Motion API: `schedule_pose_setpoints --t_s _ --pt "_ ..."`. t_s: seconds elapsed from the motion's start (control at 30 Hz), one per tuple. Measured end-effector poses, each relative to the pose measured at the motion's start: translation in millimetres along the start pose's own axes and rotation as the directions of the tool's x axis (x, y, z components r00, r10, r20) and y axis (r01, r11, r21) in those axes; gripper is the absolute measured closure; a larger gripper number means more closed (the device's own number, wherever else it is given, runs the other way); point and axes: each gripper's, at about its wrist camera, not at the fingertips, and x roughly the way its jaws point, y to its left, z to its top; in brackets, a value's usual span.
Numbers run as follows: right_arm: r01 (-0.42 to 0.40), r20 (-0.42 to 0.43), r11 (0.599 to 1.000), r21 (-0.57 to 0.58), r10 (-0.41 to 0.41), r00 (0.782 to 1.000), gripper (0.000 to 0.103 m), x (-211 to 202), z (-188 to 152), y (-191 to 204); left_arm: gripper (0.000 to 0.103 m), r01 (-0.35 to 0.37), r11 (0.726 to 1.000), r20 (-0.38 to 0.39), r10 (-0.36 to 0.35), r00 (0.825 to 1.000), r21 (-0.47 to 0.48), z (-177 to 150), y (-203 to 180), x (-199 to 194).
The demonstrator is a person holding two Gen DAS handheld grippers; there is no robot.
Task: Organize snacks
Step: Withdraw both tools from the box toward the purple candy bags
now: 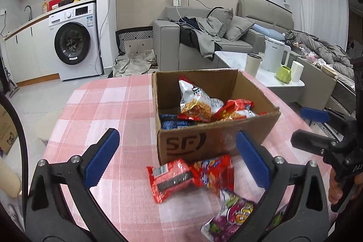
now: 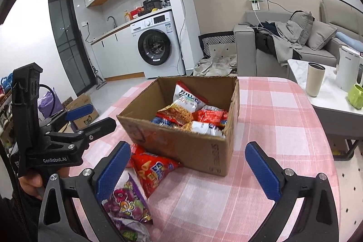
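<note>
Left wrist view first: left gripper (image 1: 179,155) spread wide, blue pads well apart, nothing clamped between them. Straight ahead on the pink checked tablecloth (image 1: 109,106), an open cardboard box (image 1: 217,137), already loaded with snack packets (image 1: 199,103) in silver, red and blue. Just in front of the box's near wall, on the cloth, a red packet (image 1: 169,178) lying flat, touching a second red packet (image 1: 214,171) to its right. Nearer still and to the right, a purple and green packet (image 1: 229,217), partly hidden behind the right finger. Far right edge: right gripper (image 1: 310,126), held by a hand (image 1: 340,185), fingers parted. Beyond the table, a washing machine (image 1: 74,40) far left, a grey sofa (image 1: 204,42) in the middle.

Over to the right wrist view: right gripper (image 2: 188,174) gaping too, pads far apart, only bare cloth and the box corner between them. Same box (image 2: 181,149) ahead, slightly left of centre. Red packet (image 2: 154,171) tucked against the box's near left corner, purple packet (image 2: 127,203) nearer, beside the left pad. Left gripper (image 2: 90,117) at the left edge, fingers apart, holding nothing. Low white table (image 2: 326,92) far right.
</note>
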Motion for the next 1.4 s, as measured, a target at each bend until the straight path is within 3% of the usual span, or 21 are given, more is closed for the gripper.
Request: schedule_pose_setpoints --t_s 0.33,0.77,1.4 --pt "0.007 -0.038 1.0 0.01 -0.007 0.999 0.0 1 -26 -4 0.001 -0.01 0.999 -0.031 0.009 0.999 -0.032 -22 11 -7" --pt "0.01 -0.066 1.0 -0.008 -0.011 0.998 0.0 -4 -36 -2 0.001 -0.016 1.0 -0.05 0.015 0.999 -0.022 -37 12 -12" --pt "-0.051 -0.163 0.997 -0.056 0.042 0.986 0.0 3 -62 15 0.001 0.001 1.0 -0.111 -0.004 0.994 -0.023 -64 11 -17"
